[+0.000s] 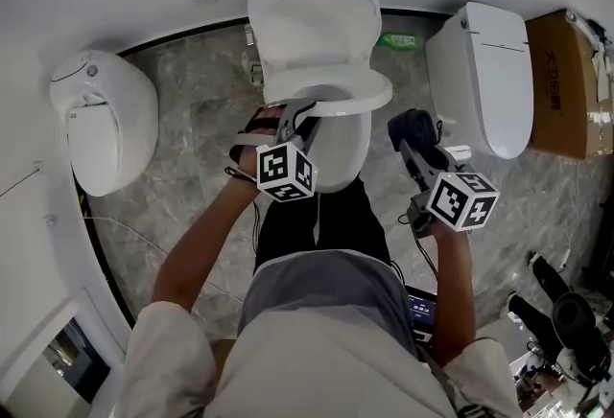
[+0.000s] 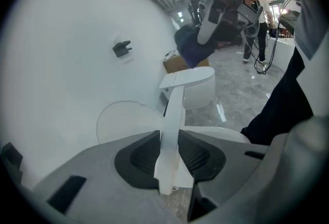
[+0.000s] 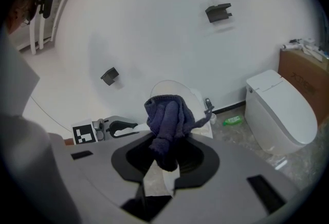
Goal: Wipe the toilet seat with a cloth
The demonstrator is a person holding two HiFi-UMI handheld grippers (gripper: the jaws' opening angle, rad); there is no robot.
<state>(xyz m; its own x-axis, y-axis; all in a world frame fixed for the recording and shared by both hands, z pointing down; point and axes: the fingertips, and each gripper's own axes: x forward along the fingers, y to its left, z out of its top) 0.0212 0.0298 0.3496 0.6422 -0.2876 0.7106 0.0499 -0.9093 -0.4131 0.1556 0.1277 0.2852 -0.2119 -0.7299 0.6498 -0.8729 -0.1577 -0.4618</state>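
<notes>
The white toilet [image 1: 345,152] stands in the middle with its lid [image 1: 312,23] up against the wall. Its seat [image 1: 360,104] hangs part-raised over the bowl. My left gripper [image 1: 291,122] is shut on the seat's left front edge; in the left gripper view the seat [image 2: 174,115] stands edge-on between the pads of that gripper [image 2: 172,153]. My right gripper [image 1: 411,146] hovers to the right of the bowl, shut on a bunched dark blue cloth [image 1: 414,127]. In the right gripper view the cloth [image 3: 167,120] sticks up out of the right gripper [image 3: 165,164], with the toilet [image 3: 172,89] behind.
A second toilet [image 1: 101,119] stands at the left and a third [image 1: 484,76] at the right, beside a cardboard box [image 1: 561,85]. A green bottle [image 1: 398,41] lies by the wall. The person's legs stand right in front of the bowl. Equipment [image 1: 566,320] crowds the lower right.
</notes>
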